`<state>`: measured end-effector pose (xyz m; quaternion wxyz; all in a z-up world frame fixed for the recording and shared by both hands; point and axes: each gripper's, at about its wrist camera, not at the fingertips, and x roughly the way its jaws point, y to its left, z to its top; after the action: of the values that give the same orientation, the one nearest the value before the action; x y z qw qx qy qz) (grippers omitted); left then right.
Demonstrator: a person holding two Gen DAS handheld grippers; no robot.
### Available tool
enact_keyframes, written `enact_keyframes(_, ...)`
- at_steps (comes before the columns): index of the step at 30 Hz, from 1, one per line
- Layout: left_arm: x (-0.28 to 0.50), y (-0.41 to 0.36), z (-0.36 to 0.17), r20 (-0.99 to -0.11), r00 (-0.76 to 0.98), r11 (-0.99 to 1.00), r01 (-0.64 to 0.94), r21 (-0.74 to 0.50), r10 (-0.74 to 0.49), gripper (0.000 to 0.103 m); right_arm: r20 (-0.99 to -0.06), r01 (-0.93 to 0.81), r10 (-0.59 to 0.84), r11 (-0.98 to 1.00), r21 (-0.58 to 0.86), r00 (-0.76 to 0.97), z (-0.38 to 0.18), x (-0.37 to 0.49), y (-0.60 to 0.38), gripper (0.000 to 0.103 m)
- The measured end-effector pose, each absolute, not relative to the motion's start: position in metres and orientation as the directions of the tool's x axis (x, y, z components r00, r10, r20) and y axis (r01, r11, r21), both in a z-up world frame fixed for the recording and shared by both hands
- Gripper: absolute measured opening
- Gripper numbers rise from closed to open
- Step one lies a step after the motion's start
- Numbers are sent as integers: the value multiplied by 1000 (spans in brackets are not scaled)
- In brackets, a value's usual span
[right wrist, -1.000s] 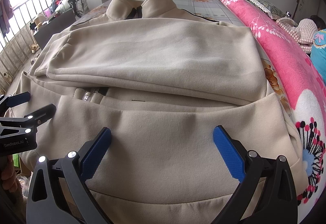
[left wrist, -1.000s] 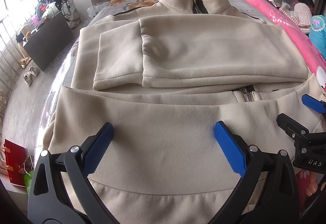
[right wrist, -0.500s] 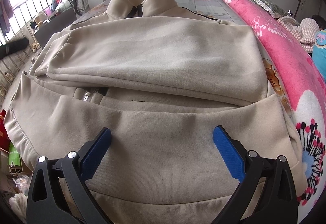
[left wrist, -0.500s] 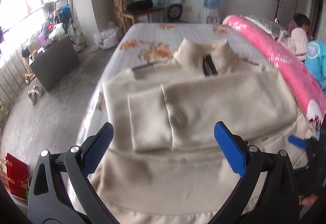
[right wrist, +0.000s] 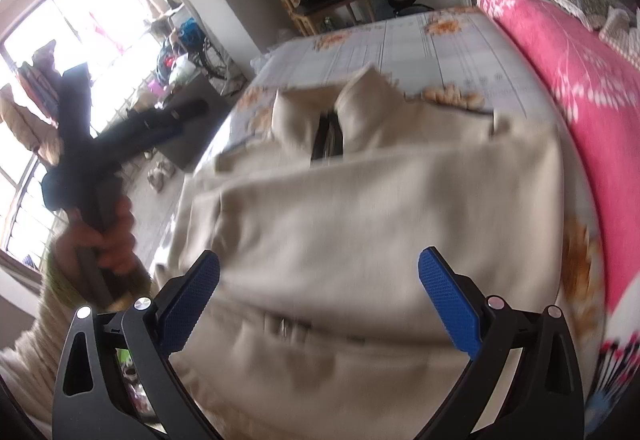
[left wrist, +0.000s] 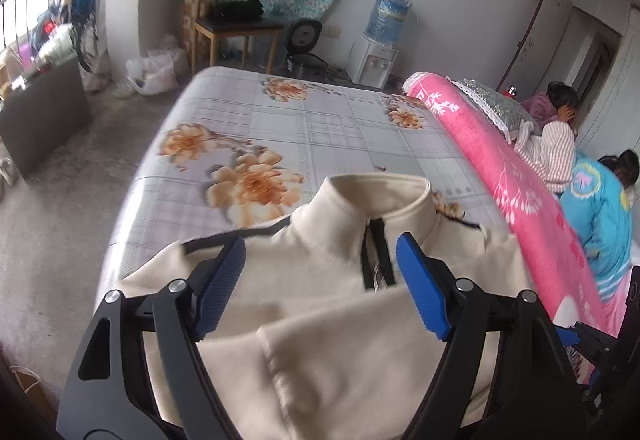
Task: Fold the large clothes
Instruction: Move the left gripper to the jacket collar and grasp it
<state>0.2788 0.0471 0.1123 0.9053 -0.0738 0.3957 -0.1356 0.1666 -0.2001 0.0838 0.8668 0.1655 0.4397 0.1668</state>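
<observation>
The bed [left wrist: 320, 128], covered with a grey plaid sheet printed with orange flowers, fills the middle of both views. A rolled pink blanket [left wrist: 500, 168] runs along its right edge, from near to far.

The beige jacket [right wrist: 380, 208] lies flat on the near half of the bed, collar [left wrist: 376, 200] toward the far end and dark zipper [left wrist: 376, 260] at centre. Both sleeves are folded across the chest; in the left wrist view a sleeve cuff [left wrist: 320, 368] sits at the near centre. The right wrist view is motion-blurred, so fine cloth detail there cannot be resolved.

The left gripper [left wrist: 320, 288] is above the jacket's upper chest, just near of the collar. Its blue pads [left wrist: 220, 284] stand apart with nothing between them. In the right wrist view it appears raised at the left side, held by a hand [right wrist: 100, 240].

The right gripper [right wrist: 320, 304] is over the jacket's lower part. Its fingers [right wrist: 448, 304] are spread wide and grip no cloth.

At the far wall stand a wooden chair [left wrist: 236, 20], a water dispenser [left wrist: 380, 44] and a fan [left wrist: 304, 36].
</observation>
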Motion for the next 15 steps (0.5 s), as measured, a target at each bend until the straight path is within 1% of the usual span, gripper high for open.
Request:
enact_keyframes(2, 305, 38, 109, -707, 633, 948, 190, -255, -316, 69, -694, -148, 434, 889, 434, 574, 96, 195, -203, 97)
enact_keyframes(5, 341, 24, 102, -722, 602, 940, 206, -271, -340, 67, -716, -108, 384, 910, 400, 583, 100, 248, -205, 97)
enact_keyframes(9, 386, 11, 82, -773, 559, 954, 184, -237, -300, 67, -772, -55, 319, 936, 347, 549, 85, 327, -204, 97)
enact_keyframes(11, 401, 7, 69, -800, 535, 962, 175, -209, -271, 67, -786, -38, 291, 945, 324, 545, 78, 356, -203, 97)
enact_keyframes(13, 409, 5, 56, -823, 511, 967, 174, -184, -249, 60, -795, -36, 290, 946, 322, 532, 69, 382, -199, 97)
enact_keyframes(14, 411, 4, 49, -835, 495, 969, 174, -176, -241, 55, -802, -38, 297, 945, 325, 518, 63, 390, -198, 96)
enact_keyframes(15, 412, 6, 44, -843, 482, 969, 174, -176, -240, 44, -816, -34, 299, 945, 325, 495, 56, 403, -196, 91)
